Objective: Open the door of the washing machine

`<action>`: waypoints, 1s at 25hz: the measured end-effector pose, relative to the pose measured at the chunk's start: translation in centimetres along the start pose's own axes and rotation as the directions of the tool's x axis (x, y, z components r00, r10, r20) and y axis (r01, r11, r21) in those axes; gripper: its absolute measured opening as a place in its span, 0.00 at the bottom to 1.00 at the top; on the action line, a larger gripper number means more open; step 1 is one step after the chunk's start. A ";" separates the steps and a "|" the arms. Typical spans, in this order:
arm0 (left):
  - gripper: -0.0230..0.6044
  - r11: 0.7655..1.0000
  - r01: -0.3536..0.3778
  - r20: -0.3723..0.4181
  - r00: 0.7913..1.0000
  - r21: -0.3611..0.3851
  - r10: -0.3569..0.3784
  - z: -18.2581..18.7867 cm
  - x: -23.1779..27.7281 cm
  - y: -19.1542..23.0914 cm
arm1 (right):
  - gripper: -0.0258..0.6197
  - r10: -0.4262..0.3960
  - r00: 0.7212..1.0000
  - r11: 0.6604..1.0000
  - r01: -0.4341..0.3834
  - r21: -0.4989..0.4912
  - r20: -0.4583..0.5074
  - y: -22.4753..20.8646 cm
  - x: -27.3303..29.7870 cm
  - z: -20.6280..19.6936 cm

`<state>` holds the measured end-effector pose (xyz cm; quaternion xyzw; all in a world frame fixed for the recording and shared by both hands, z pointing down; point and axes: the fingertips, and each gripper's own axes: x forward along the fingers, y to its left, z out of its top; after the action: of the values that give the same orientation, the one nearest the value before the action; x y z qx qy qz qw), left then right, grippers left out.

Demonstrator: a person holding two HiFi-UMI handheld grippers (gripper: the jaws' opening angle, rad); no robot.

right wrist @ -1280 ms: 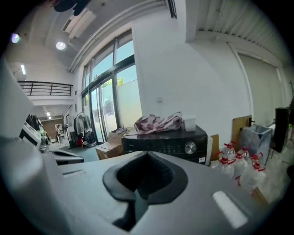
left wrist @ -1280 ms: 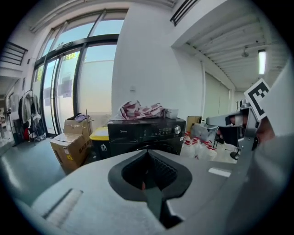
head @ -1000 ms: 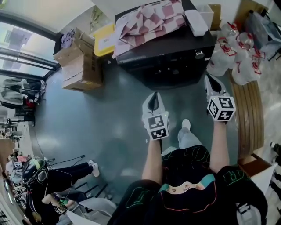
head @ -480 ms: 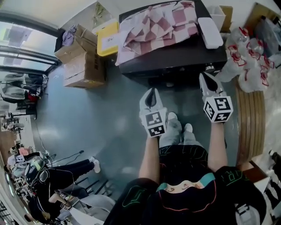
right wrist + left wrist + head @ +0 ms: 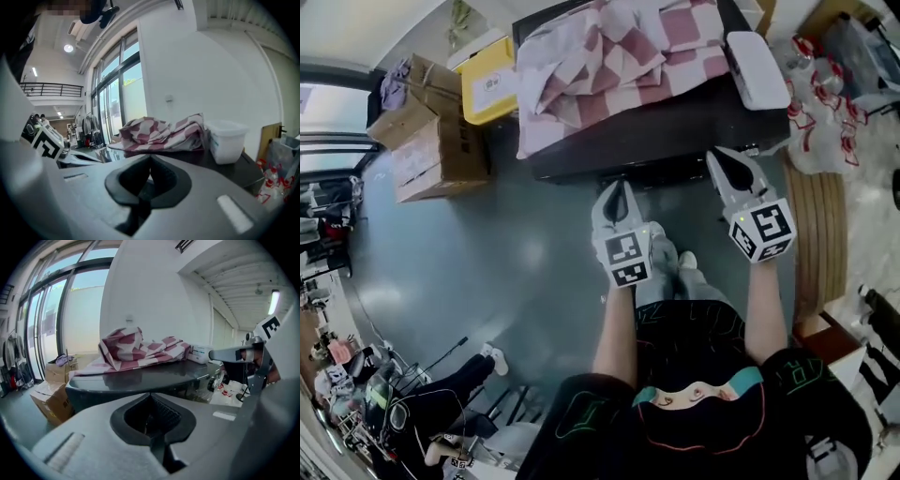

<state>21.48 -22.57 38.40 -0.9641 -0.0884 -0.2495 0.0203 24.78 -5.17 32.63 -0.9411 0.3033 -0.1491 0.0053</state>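
Black washing machine (image 5: 680, 120); checked cloth (image 5: 609, 56) (pink and white); yellow box (image 5: 490, 82).

A pink-and-white checked cloth (image 5: 619, 56) lies crumpled, a white tub (image 5: 757, 67) just beside it. Cardboard boxes (image 5: 431, 155) sit stacked on the grey floor (image 5: 487, 272), a yellow crate (image 5: 490, 84) near them.

I see the washing machine (image 5: 675, 127) glossy and dark; the checked cloth (image 5: 600, 56) soft, creased; at ten o'clock, matt cardboard boxes (image 5: 431, 155).

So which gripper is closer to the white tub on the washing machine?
Right. In the head view the right gripper is just below the white tub; the left gripper is farther, down to its left.
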 end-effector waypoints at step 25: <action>0.06 0.982 -0.017 -0.349 0.936 -0.189 -0.051 -19.5 4.7 8.5 | 0.22 0.124 0.776 0.919 -0.325 -0.223 -0.619 9.6 8.0 -19.3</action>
<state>17.78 -31.80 57.81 -0.9006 -0.0676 -0.4254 -0.0579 20.06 -16.03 52.29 -0.7914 0.4209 -0.3831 -0.2229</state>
